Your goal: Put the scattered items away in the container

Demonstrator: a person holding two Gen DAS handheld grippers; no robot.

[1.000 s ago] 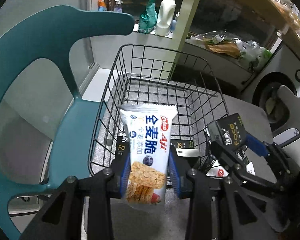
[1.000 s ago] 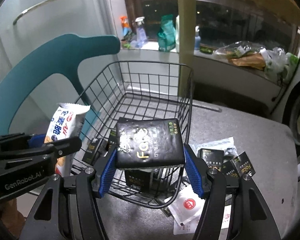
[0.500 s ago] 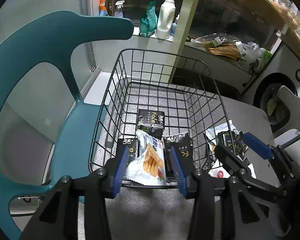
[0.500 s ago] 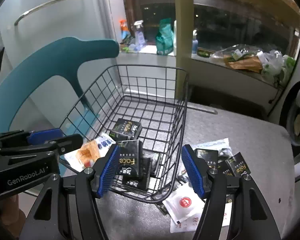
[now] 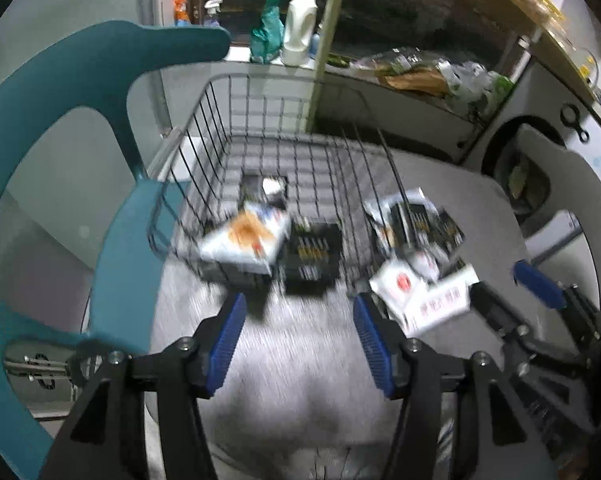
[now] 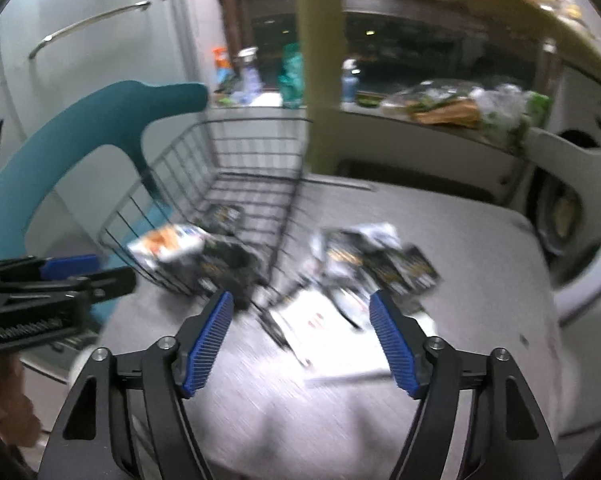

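Observation:
A black wire basket (image 5: 220,128) (image 6: 240,148) stands on the grey table. Inside it lie the white cereal-bar packet (image 5: 246,240) (image 6: 168,242) and black packets (image 5: 312,258) (image 6: 224,258). Several black and white packets (image 5: 416,224) (image 6: 380,260) are scattered on the table to the basket's right, among them a white sachet (image 5: 400,284). My left gripper (image 5: 298,340) hangs in front of the basket, jaws opening with nothing between them. My right gripper (image 6: 300,340) sits before the scattered packets, jaws opening and empty; it also shows in the left wrist view (image 5: 516,300). Both views are motion-blurred.
A teal chair (image 5: 60,128) (image 6: 100,120) stands left of the basket. Bottles (image 5: 298,24) and bags (image 5: 420,76) line a ledge behind the table. A white chair back (image 5: 572,200) and a round appliance door (image 5: 516,176) are at the right.
Both grippers dropped their packets into the basket: the left the cereal bar, the right a black packet. Both then opened wider and drew back from the basket, the right one toward the scattered packets.

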